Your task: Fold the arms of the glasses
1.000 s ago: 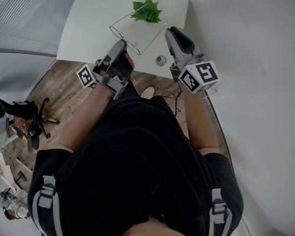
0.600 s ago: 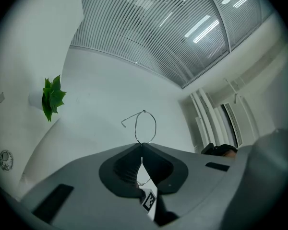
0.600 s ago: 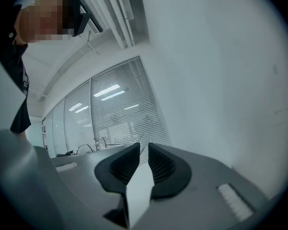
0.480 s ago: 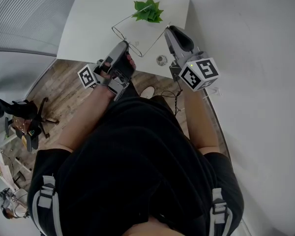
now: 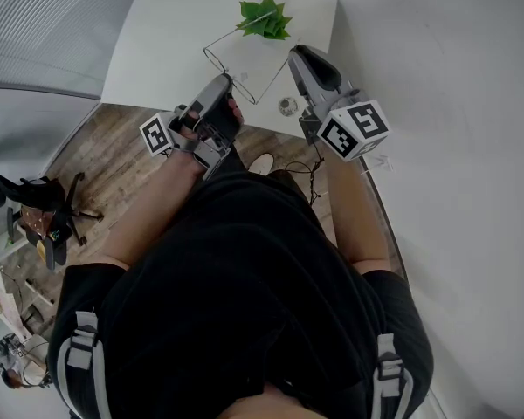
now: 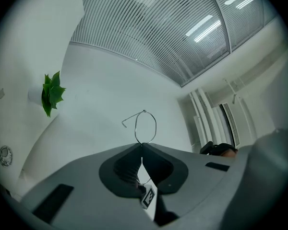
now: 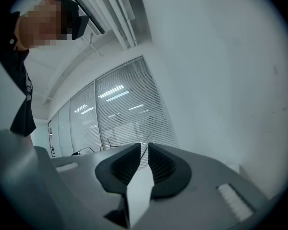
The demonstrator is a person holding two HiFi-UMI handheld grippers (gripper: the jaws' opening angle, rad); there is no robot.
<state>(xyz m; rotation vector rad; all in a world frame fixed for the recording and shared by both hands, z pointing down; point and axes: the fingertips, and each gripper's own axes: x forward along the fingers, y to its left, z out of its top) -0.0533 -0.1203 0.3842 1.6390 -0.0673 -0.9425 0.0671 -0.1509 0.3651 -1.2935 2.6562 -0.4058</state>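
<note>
Above the white, smooth-topped table (image 5: 157,42) the glasses (image 6: 145,126) hang in the air between the two grippers, a frame of thin bare wire with a rounded lens rim and long straight arms. The only print is in square black-and-white marker patterns: one on each face of the left cube (image 5: 156,134) and the right cube (image 5: 355,130), and a smaller one on a little white tag (image 6: 148,198) dangling from the wire low between the left gripper's jaws. The left gripper (image 5: 226,78), a grey matte plastic body with dark ribbed pads, has its jaws pressed together on the wire just below the lens rim, which stands up over the jaw tips in the left gripper view. The right gripper (image 5: 293,52), of the same grey plastic and ribbed pads, is closing its jaws; one slim arm of the glasses runs between them, and a narrow gap shows beside it in the right gripper view, so the pads do not clamp it. At the far end of the table stands a small plant (image 5: 264,17) with pointed, bright green leaves in a pale pot. A small round, ring-shaped object (image 5: 286,106) lies on the table near its front edge, just beside the right gripper. Wood-grain planks make up the floor (image 5: 105,160) below the table.
</note>
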